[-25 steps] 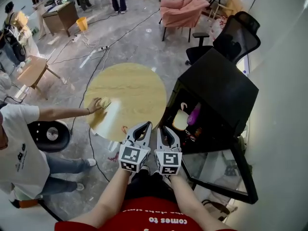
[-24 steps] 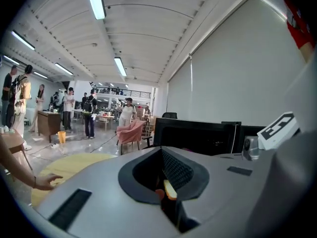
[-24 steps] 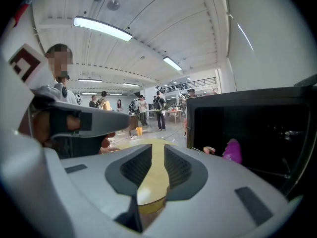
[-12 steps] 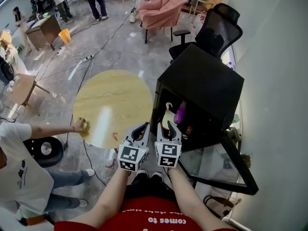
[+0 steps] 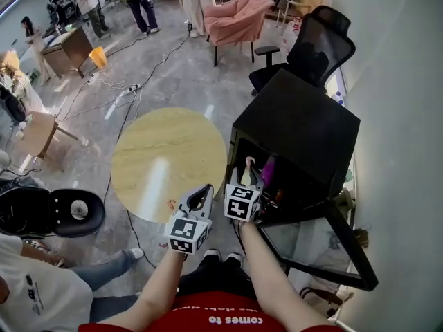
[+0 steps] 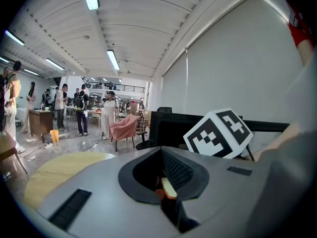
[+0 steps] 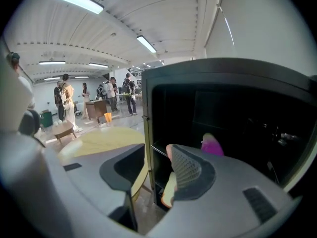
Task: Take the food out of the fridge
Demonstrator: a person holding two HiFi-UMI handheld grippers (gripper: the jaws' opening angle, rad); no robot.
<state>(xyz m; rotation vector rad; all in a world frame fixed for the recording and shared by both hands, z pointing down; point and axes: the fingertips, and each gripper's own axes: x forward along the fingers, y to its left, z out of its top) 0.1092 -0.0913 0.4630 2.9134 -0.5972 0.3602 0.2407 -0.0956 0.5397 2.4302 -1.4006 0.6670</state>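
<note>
Concrete floor (image 5: pixel 173 75) underfoot, cables (image 5: pixel 131 87) trailing across it. Right at the knees the glass door (image 5: pixel 325 244) of the black fridge (image 5: pixel 304 126) swings wide open. A round wooden table (image 5: pixel 169 158) sits just left of the fridge, with a black stool (image 5: pixel 69 213) at the near left. Beyond stand an office chair (image 5: pixel 325 47) and a pink armchair (image 5: pixel 239 16), and people (image 5: pixel 142 2) at the hall's far end.

The right gripper (image 7: pixel 156 165) is up at the fridge's open front. Its jaws have just been opening and stand apart, pinching nothing, and the fridge's left front edge runs through the gap. A cream-and-yellow food piece (image 7: pixel 169 191) lies at the shelf's front left corner, just past the right jaw and half masked by it. A purple piece (image 7: pixel 211 144) stands just behind.

The left gripper (image 5: pixel 205 191) hangs by the table's near edge, jaws together. I can't tell what the orange-yellow sliver in its hollow is. The fridge's deeper shelves are too dark to read.
</note>
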